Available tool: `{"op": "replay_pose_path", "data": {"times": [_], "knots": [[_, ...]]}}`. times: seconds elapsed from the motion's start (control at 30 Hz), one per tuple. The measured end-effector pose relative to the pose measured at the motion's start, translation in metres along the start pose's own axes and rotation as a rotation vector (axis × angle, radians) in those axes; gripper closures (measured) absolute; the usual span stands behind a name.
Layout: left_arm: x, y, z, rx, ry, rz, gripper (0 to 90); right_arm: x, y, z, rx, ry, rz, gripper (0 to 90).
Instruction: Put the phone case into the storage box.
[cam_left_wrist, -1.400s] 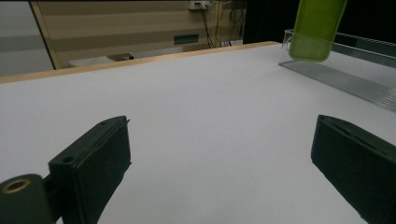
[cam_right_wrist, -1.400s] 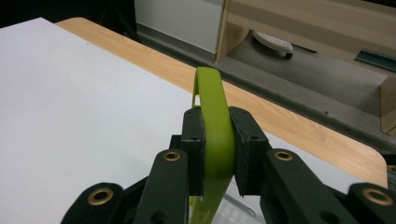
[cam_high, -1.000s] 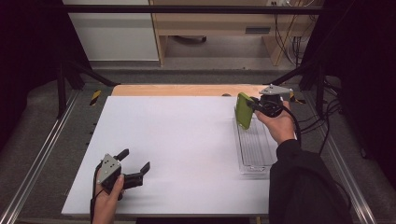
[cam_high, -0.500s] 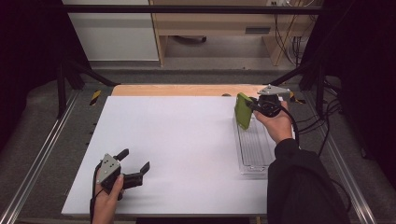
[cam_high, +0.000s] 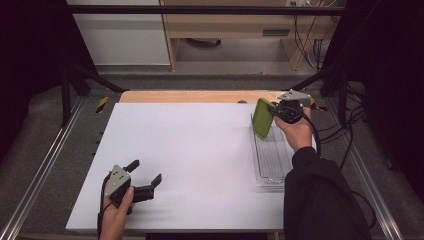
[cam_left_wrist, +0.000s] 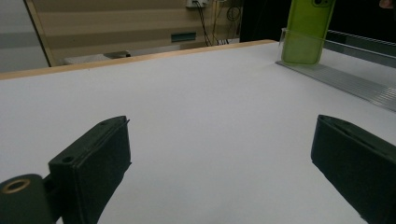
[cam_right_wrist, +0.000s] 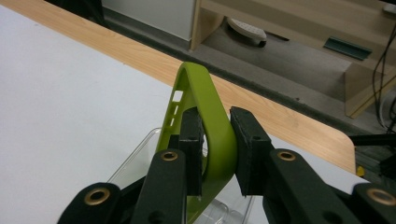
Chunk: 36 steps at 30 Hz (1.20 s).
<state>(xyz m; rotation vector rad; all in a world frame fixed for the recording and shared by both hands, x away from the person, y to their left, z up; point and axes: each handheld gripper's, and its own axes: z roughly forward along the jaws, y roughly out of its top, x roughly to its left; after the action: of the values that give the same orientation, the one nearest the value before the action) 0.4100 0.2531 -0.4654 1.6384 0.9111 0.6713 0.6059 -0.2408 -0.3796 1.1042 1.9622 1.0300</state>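
Observation:
My right gripper (cam_high: 278, 113) (cam_right_wrist: 217, 149) is shut on the rim of a lime-green phone case (cam_high: 261, 118) (cam_right_wrist: 205, 121), one pad inside the shell and one outside. The case stands upright on edge at the far end of a clear plastic tray (cam_high: 272, 160) (cam_right_wrist: 135, 163); whether its lower end touches the tray I cannot tell. In the left gripper view the green case (cam_left_wrist: 306, 32) rises behind the tray's clear end wall (cam_left_wrist: 355, 79). My left gripper (cam_high: 146, 171) (cam_left_wrist: 224, 158) rests low over the white tabletop at the front left, open, with nothing between its fingers.
A white board (cam_high: 190, 150) covers the table, with a wooden strip (cam_high: 190, 96) along its far edge. Metal rails (cam_high: 45, 165) run down both sides. Cables (cam_high: 340, 135) trail off the right edge. A wooden shelf unit (cam_high: 240, 35) stands beyond the table.

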Motion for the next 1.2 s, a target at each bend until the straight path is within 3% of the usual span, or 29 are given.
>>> {"op": "replay_pose_path", "data": {"times": [0.2, 0.6, 1.2], "knots": [[0.001, 0.000, -0.001, -0.001, 0.002, 0.000, 4.2, 0.003, 0.002, 0.004, 0.000, -0.051, -0.015, 74.6], [0.002, 0.000, -0.001, -0.005, 0.017, -0.009, 4.2, 0.007, 0.002, 0.010, -0.012, -0.107, 0.004, 69.4], [0.004, 0.000, -0.001, -0.005, 0.023, -0.013, 4.3, 0.016, 0.006, 0.019, -0.049, -0.137, 0.004, 67.5]]}}
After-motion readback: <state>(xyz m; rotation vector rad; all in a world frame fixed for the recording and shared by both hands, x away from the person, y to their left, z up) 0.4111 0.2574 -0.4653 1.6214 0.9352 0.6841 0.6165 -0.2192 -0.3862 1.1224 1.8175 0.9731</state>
